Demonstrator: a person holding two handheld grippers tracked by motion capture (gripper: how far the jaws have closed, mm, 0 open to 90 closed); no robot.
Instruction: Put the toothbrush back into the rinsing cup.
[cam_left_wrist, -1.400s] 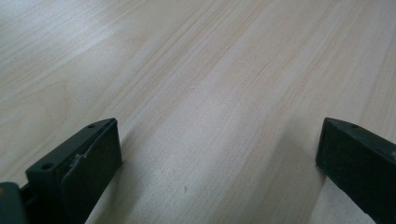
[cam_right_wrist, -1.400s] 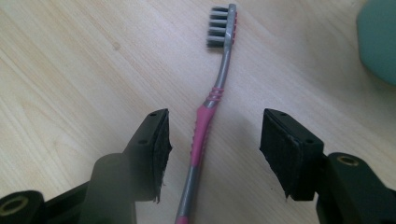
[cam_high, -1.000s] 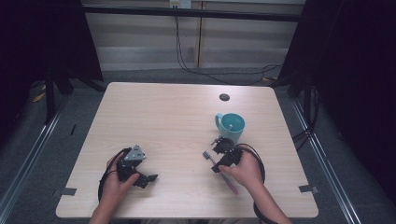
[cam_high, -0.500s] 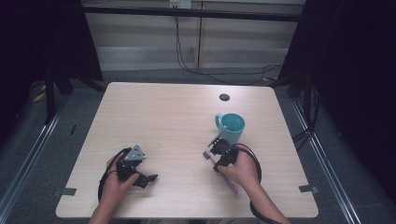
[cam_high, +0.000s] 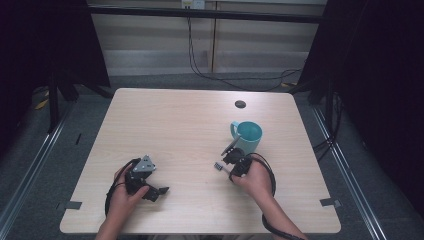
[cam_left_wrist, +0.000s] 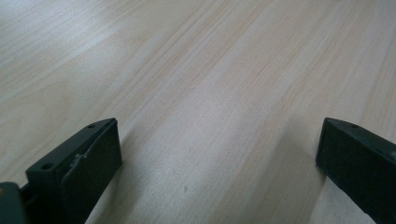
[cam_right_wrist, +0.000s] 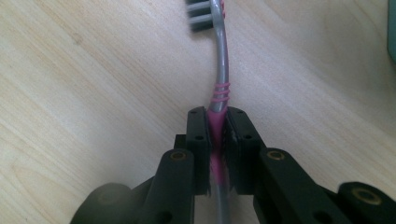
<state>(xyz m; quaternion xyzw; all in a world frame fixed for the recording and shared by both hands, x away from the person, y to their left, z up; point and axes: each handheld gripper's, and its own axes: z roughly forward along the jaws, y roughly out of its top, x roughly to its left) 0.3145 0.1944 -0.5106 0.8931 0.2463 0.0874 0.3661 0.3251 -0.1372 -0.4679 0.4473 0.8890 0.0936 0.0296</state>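
The right claw (cam_right_wrist: 216, 128) has just been closing and now clamps the toothbrush (cam_right_wrist: 218, 74); the left claw (cam_left_wrist: 210, 154) rests released, unmoved, near the surface's (cam_high: 175, 125) front edge.

Desk (cam_high: 175, 125): pale wood with fine lengthwise grain streaks, slightly darker lines in the close views. Mug (cam_high: 246, 136): teal outside and inside. Toothbrush (cam_right_wrist: 218, 70): grey handle with a pink grip section and three thin pink rings; bristles dark grey with lighter stripes. Right gripper (cam_right_wrist: 216, 135): black jaws, brass-coloured screw rings on the arms. Left gripper (cam_high: 145, 182): black body, grey three-cornered plate on top. Small round disc (cam_high: 240, 104) at 12 o'clock from the mug: dark grey.
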